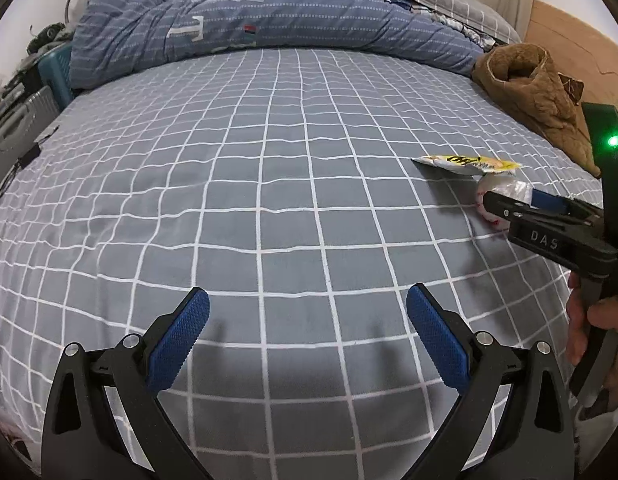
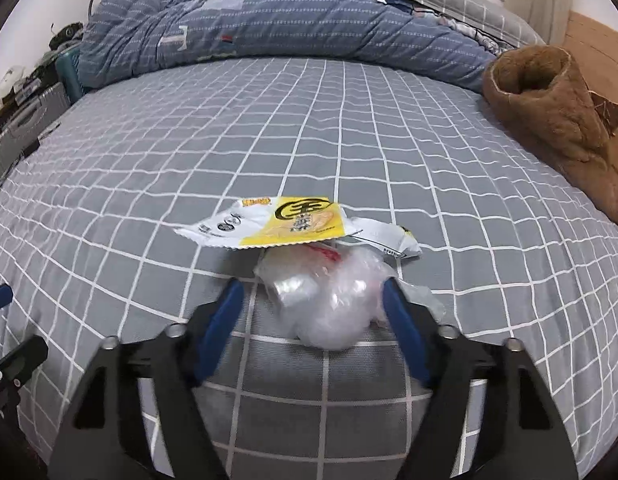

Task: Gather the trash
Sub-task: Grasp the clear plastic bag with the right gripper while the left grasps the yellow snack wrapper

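1. So far nothing looks collected: both pieces of trash lie on the bed [image 2: 149,168], on the grey checked sheet, right of centre.
2. Right claw [image 2: 313,300] is down over the crumpled clear plastic wad [image 2: 329,300]. Its right pad touches the wad; the left pad stands a little off, so the jaws straddle it without clamping. No lift yet.
3. Yellow snack wrapper [image 2: 285,222] lies flat just beyond the wad, its near edge overlapping the plastic. Untouched.
4. Left claw [image 1: 307,336] hovers over bare sheet, jaws wide apart, nothing between them, well apart from the trash.
5. Left to do, by my reading: finish the grip on the wad, take the wrapper, carry both off. No bin shows in either view.
6. Brown fleece garment [image 2: 549,120] and blue quilt [image 2: 289,24] at the far side look like belongings, not trash, though I may be wrong.
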### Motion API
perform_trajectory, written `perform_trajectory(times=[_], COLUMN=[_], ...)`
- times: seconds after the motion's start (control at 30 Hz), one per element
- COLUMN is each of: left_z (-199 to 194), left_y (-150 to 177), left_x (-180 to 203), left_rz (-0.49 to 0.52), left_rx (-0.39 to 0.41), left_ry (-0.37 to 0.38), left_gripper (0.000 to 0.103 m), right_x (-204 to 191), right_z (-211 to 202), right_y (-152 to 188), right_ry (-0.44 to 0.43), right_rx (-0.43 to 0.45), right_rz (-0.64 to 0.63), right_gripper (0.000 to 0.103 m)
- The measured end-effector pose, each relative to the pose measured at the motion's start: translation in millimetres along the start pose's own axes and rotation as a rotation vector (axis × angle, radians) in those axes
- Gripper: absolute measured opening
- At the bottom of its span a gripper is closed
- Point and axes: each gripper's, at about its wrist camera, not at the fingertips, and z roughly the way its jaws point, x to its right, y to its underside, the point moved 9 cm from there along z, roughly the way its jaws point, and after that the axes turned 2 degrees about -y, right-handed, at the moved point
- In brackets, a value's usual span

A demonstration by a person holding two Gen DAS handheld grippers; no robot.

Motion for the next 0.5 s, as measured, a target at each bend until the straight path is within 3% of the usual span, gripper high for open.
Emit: perform_trajectory(times=[0.03, 0.1, 0.37, 0.5], left_z=[1, 0, -2, 4], left_y=[0, -2, -18, -39], left_x=[2, 7, 39, 71], left_rz=[0.0, 0.003, 0.003, 0.009], left_rx=[-0.001, 0.001, 0.02, 0.031], left_ry=[0.003, 0.006, 0.051, 0.086], left_gripper=[0.097, 0.097, 0.097, 0.097], right_x=[2, 6, 27, 45], right_z=[0, -3, -76, -103], right_y=[0, 0, 35, 43], right_ry=[0.014, 0.005, -0.035, 0.012], right_rx=[0.0, -0.005, 0.004, 0.044], right_rz=[0.0, 0.017, 0.103, 0.087], right_gripper=[0.037, 0.034, 0.033, 0.033])
